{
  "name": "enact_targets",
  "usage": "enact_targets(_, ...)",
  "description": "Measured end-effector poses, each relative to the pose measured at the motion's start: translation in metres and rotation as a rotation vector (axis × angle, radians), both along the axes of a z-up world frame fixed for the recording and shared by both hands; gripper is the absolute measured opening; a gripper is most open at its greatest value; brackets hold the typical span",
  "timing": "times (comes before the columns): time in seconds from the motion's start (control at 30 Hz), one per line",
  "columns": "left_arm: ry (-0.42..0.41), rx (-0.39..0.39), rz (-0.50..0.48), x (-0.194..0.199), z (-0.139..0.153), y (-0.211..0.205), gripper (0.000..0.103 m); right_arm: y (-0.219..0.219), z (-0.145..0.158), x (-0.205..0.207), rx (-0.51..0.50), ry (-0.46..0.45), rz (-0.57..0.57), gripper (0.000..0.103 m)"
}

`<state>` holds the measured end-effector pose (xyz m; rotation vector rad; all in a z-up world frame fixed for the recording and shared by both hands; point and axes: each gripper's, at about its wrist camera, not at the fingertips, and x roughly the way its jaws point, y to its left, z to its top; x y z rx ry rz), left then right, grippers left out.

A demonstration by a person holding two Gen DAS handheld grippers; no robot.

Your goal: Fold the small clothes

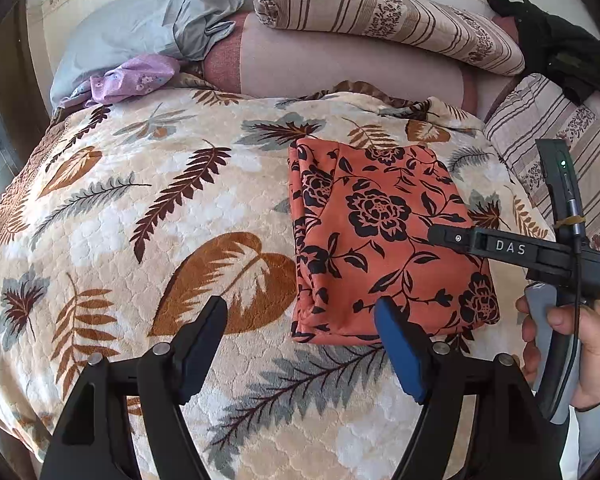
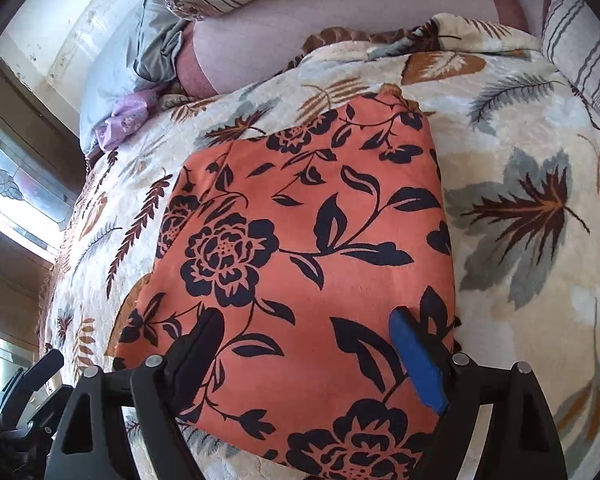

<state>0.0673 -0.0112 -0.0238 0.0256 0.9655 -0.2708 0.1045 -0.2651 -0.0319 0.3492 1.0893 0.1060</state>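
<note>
Both grippers stand spread wide with nothing pinched. Nearest in the left wrist view, the left gripper (image 1: 298, 312) hovers over bare blanket (image 1: 112, 240), its blue-padded finger just at the near left corner of the folded cloth (image 1: 384, 232). In the right wrist view, the right gripper (image 2: 306, 324) hangs over the near end of that same cloth (image 2: 300, 240), fingers apart above the fabric; whether the tips touch it cannot be told.

That orange cloth with black flowers lies flat as a folded rectangle on the leaf-patterned blanket, right of the middle. Its left edge shows stacked layers; its right edge runs straight, with open blanket beyond on both sides. A wide clear stretch of blanket lies to the left.

At the right edge of the left view, a hand (image 1: 560, 344) grips the right tool's handle.

Farther back, the blanket's rumpled edge meets a pink bolster (image 1: 340, 60). Beyond it lie a striped pillow (image 1: 380, 12), grey cloth (image 1: 148, 28), a small purple cloth (image 1: 136, 76) and a dark garment (image 1: 560, 52).
</note>
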Motion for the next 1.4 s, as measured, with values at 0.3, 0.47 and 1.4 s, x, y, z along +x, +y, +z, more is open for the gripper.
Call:
enact_targets(0.3, -0.167, 0.130, 0.080, -0.026, 0.018, -0.003, 0.091, 0.020, 0.041, -0.079, -0.165, -0.114, 0.026, 0.087)
enact_targets(0.47, -0.133, 0.129, 0.063, -0.032, 0.016, -0.008, 0.091, 0.025, 0.043, -0.120, -0.236, -0.117, 0.007, 0.087)
enact_targets(1.4, -0.135, 0.136, 0.123, -0.037, 0.033, -0.011, 0.091, 0.036, 0.075, -0.143, -0.416, -0.158, -0.056, 0.103)
